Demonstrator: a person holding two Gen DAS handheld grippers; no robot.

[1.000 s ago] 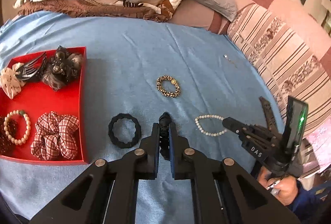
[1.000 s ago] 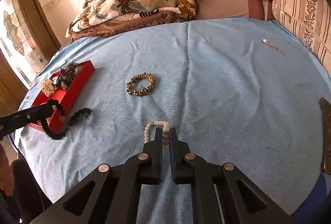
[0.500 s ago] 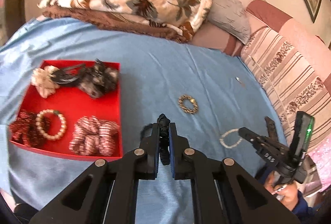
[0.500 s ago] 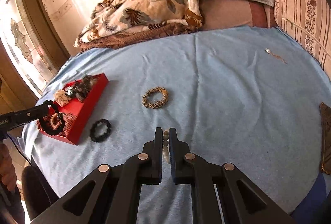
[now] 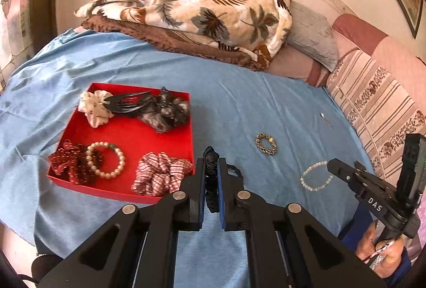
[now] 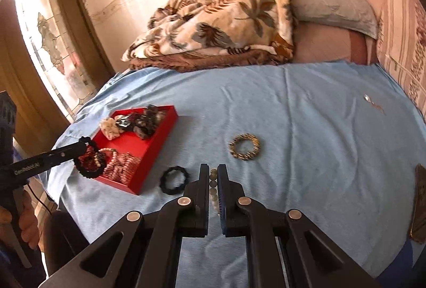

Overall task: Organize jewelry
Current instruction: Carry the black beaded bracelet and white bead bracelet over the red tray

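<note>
Left tool (image 5: pixel 211 168) is clamping a black ridged ring-shaped hair tie (image 5: pixel 211 159) between its fingers, holding it raised at lower centre of the left wrist frame, just beside the near right corner of the shallow red rectangular tray (image 5: pixel 127 128). Right tool (image 6: pixel 212 176) is gripping a white pearl bead bracelet (image 6: pixel 213 185) at lower centre of its own frame, the strand hanging over the light blue bed sheet (image 6: pixel 306 128). A second black ridged ring (image 6: pixel 174 179) is lying on the sheet at centre-left, near the tray's corner. A gold-and-black beaded bracelet (image 6: pixel 244 147) is resting at centre, apart from both. A red-and-white checked fabric scrunchie (image 5: pixel 162 173) is sitting in the tray's lower right portion.
</note>
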